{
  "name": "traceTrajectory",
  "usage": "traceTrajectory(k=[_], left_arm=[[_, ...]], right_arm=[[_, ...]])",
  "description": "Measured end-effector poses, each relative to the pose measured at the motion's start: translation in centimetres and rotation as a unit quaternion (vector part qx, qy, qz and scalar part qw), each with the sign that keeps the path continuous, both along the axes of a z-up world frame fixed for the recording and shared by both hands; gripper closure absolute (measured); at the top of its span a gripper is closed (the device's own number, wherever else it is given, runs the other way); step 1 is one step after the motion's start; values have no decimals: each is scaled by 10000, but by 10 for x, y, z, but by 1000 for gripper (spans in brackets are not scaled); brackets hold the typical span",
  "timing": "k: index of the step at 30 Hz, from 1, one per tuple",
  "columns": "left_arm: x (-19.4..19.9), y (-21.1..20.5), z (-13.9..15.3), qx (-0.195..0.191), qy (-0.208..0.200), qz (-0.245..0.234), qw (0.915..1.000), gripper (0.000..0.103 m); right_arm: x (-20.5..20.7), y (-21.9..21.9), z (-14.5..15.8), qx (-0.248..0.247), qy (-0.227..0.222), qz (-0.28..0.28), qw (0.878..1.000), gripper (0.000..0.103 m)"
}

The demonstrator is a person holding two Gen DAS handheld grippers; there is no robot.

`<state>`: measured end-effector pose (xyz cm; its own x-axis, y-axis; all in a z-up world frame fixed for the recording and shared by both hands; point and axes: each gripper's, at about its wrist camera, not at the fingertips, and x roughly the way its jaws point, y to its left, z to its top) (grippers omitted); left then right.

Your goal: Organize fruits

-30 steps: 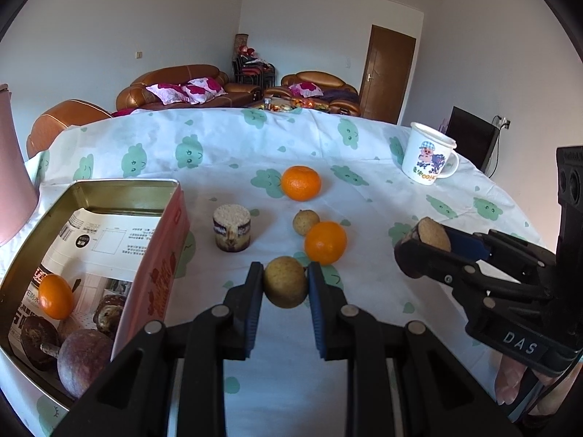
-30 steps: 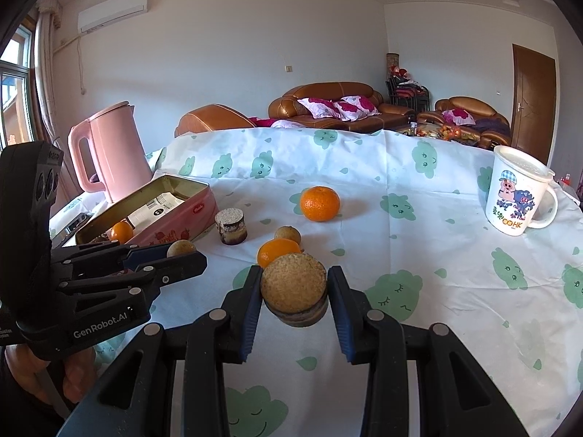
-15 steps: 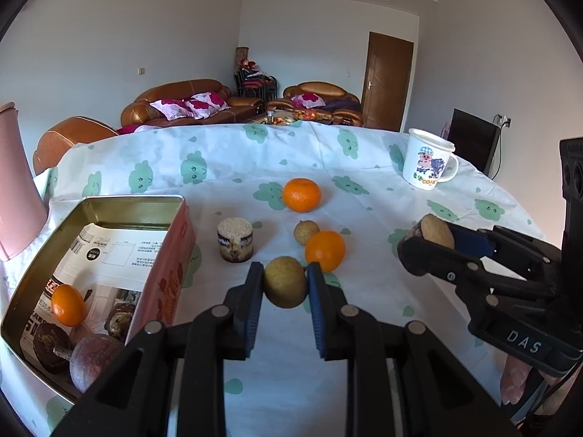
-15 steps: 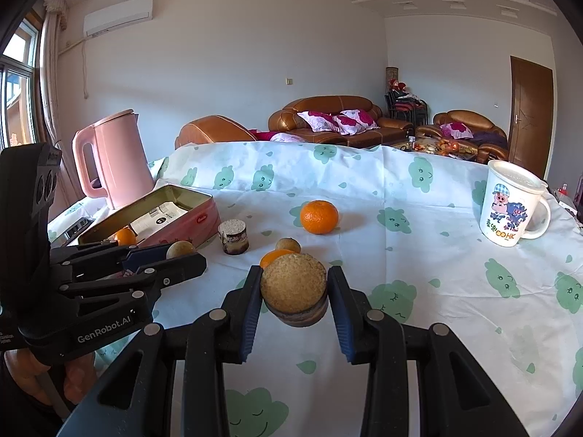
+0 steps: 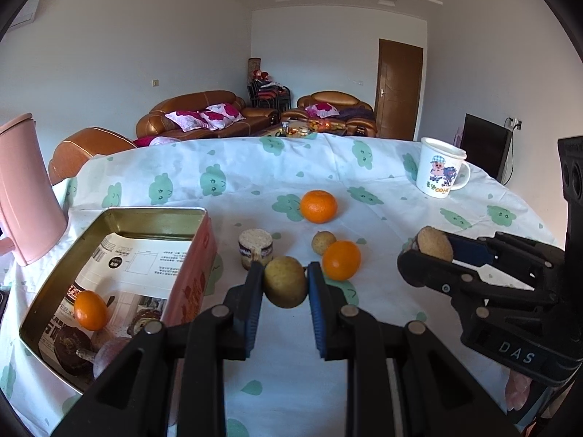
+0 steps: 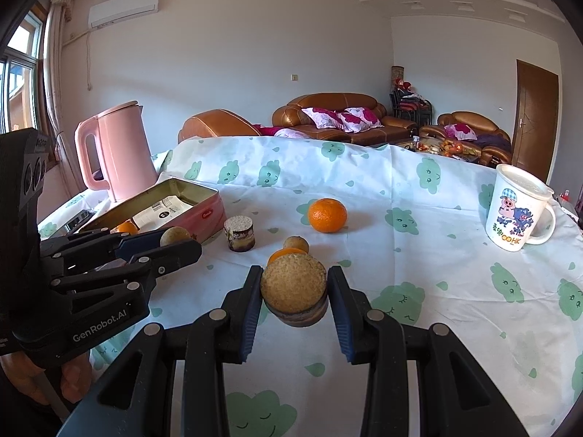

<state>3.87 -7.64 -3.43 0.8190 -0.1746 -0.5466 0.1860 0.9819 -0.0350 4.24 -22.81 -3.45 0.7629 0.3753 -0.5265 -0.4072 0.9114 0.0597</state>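
The small round brownish-yellow fruit [image 5: 285,281] sat pinched between the blue pads of the left hand-held gripper [image 5: 285,284], lifted clear of the bench [image 5: 364,364] with its cloud-print cloth. The open pink rectangular metal tin [image 5: 189,284] lay at about nine o'clock from that fruit, already holding a small orange mandarin [image 5: 90,310] and some dark purple fruits [image 5: 73,342]. The right hand-held gripper [image 6: 293,293] was closed on a short round cake with a crumbly tan top [image 6: 293,284], also held above the cloth.

To do this carry well, the left gripper probably needed to swing toward nine o'clock and clear the tin's near wall before lowering, since that wall stood up between fruit and tin floor. Release looked best over the bare paper lining at the tin's twelve o'clock end, away from the fruit already inside. The round fruit would likely roll, so a low release seemed wise. Two orange mandarins [image 5: 318,206] [image 5: 341,259] and a smaller brownish fruit [image 5: 323,242] waited on the cloth at about one o'clock.
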Motion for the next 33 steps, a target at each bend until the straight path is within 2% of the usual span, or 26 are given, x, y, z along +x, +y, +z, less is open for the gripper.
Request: traceTrajectory(k=[2,7,19,33], left_arm=[[0,7,6,-61,-29,32,10000,77],[-3,28,16,102,-213,302,9993,77],[0,95,13,-3,8,908,9959,77],[3,142,3,-45,214,1332,9908,78]], right_arm=[[2,7,3,-15,-9,61,10000,65],[9,31,13,-47,-40,292,9996,65],[15,94,19,-155,-39,823,9965,65],[26,150,14,-303,84,1257,9916,65]])
